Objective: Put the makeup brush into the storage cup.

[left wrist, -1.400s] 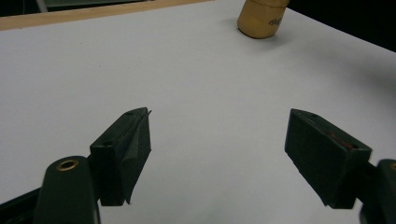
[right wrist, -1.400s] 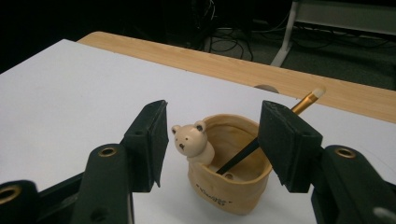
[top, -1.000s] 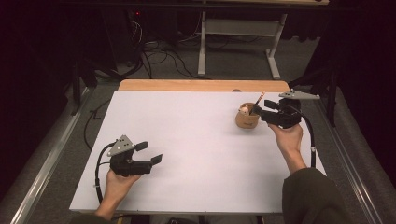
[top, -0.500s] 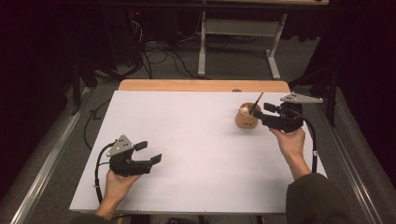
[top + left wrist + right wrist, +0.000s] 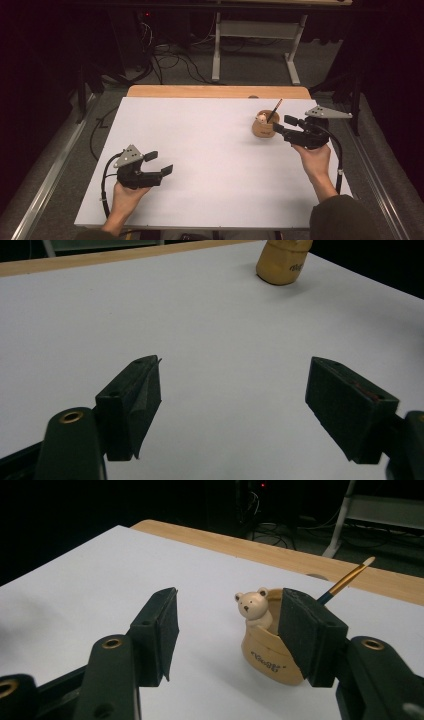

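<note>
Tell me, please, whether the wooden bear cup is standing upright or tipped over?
Upright: the wooden bear cup sits flat on its base on the table, mouth up, with the paintbrush leaning out of it.

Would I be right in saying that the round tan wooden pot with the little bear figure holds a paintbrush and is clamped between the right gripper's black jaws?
Not quite: the round tan wooden pot with the bear figure does hold a paintbrush, but the right gripper is open, its jaws apart and short of the pot, as the right gripper view shows.
</note>
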Tool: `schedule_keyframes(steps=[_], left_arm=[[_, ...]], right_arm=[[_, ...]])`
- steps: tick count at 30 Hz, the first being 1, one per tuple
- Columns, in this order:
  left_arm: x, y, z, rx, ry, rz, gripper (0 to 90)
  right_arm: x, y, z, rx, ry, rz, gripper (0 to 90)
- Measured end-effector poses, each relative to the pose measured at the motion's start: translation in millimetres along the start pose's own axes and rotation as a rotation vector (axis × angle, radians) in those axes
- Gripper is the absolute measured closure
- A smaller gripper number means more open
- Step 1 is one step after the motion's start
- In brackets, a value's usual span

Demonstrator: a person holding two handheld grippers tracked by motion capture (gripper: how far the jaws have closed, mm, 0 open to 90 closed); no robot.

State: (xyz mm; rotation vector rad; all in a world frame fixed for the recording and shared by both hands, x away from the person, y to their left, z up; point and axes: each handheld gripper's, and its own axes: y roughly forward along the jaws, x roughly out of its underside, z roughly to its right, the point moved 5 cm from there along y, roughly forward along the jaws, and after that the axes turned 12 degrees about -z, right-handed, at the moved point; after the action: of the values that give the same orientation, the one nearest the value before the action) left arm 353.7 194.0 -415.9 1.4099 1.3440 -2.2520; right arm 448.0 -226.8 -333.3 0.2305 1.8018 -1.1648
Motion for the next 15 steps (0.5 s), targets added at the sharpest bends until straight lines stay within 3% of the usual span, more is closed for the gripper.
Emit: schedule_keyframes(steps=[15], left_arm=[[0.2, -0.5, -0.2, 0.004, -0.006, 0.001, 22.5]], right_arm=[[15.3, -13.2, -10.8, -0.033, -0.002, 0.025, 43.5]])
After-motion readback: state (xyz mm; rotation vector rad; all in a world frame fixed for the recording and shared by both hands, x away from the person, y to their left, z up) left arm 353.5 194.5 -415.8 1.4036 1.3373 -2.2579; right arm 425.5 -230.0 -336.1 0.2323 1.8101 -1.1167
